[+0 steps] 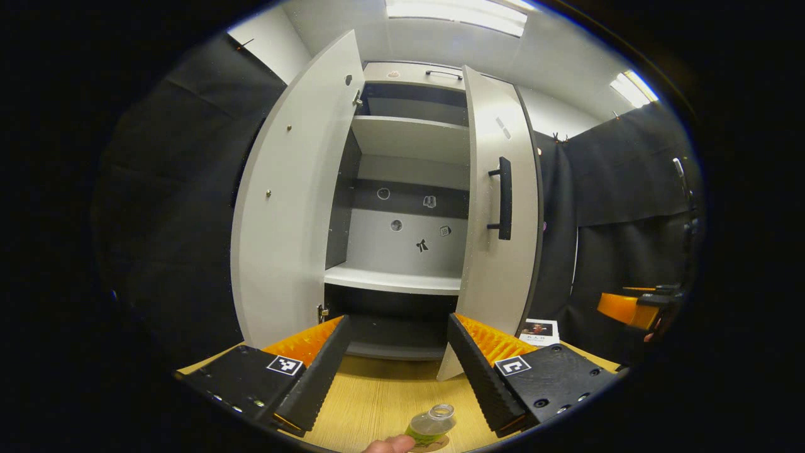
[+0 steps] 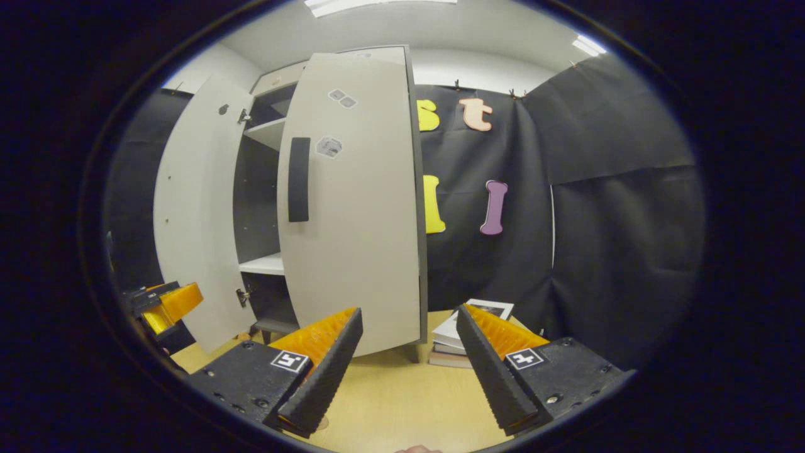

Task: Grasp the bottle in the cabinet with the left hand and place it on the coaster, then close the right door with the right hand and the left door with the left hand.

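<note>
Bottle: small clear plastic bottle with green label [image 1: 431,423], uncapped, upright on a coaster on the pale wooden tabletop [image 1: 377,396], near edge, just below the left tongs
Left tongs [image 1: 396,365]: spread apart, empty
Right tongs [image 2: 409,358]: spread apart, empty, facing the right door
Doors: tall grey left door [image 1: 283,207] and right door [image 2: 358,207], both ajar
Handling: likely light, thin-walled, tippy; doors look stiff, best pushed on the flat panel near the black bar handle [image 2: 299,179]

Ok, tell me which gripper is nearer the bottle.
Left. The left gripper is open right above the bottle, which stands on the table. The right gripper faces the right door, farther off.
</note>
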A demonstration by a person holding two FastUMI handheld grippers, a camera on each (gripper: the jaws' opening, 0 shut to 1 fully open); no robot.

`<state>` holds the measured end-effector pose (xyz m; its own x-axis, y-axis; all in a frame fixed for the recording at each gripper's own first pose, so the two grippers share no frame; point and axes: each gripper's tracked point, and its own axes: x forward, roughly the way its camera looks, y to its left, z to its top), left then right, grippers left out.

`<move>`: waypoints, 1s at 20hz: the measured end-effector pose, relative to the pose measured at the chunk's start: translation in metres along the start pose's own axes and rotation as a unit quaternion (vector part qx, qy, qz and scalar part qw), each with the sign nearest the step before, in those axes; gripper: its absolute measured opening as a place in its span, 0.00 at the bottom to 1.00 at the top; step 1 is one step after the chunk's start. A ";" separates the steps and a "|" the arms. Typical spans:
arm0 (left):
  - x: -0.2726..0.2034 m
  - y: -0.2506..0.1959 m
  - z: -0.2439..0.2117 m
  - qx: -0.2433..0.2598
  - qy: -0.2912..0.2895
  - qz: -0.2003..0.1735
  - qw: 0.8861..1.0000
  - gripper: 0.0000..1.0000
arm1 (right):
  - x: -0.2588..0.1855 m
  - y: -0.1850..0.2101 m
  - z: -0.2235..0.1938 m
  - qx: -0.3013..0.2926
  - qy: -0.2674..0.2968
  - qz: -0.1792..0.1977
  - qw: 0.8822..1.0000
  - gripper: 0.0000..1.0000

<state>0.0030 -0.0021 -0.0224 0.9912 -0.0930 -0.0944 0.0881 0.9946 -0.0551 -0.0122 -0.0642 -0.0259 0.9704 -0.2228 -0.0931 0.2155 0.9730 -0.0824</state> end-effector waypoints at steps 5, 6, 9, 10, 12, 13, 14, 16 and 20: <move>-0.012 0.029 0.031 -0.021 -0.014 0.023 0.999 0.95 | 0.003 0.011 0.008 0.000 -0.019 0.022 1.000 0.99; -0.016 0.044 0.043 -0.019 -0.022 0.039 0.999 0.95 | 0.004 0.015 0.008 0.001 -0.020 0.027 0.999 0.99; -0.024 0.111 0.075 0.007 -0.043 0.114 0.993 0.95 | 0.006 0.021 -0.001 0.000 -0.012 0.040 0.999 0.99; -0.025 0.136 0.084 0.012 -0.052 0.142 0.988 0.95 | 0.006 0.023 -0.002 0.000 -0.009 0.045 0.999 0.99; -0.031 0.182 0.103 0.007 -0.070 0.193 0.979 0.95 | 0.006 0.025 -0.003 0.003 -0.008 0.049 0.999 0.94; -0.029 0.202 0.109 0.002 -0.077 0.211 0.974 0.95 | 0.007 0.024 -0.003 0.003 -0.009 0.049 0.999 0.99; -0.025 0.218 0.114 -0.001 -0.078 0.225 0.971 0.95 | 0.006 0.023 -0.001 0.004 -0.011 0.048 0.999 0.99; -0.015 0.251 0.117 -0.005 -0.082 0.257 0.963 0.95 | 0.005 0.019 0.001 0.005 -0.015 0.045 0.999 0.94; 0.019 0.274 0.125 -0.022 -0.079 0.257 0.963 1.00 | 0.002 0.001 0.002 0.009 -0.017 0.024 1.000 0.99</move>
<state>0.0585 0.2743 0.0852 0.9055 0.4233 0.0306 -0.4197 0.9037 -0.0845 -0.0103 -0.0637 -0.0237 0.9826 -0.1748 -0.0620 0.1711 0.9834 -0.0610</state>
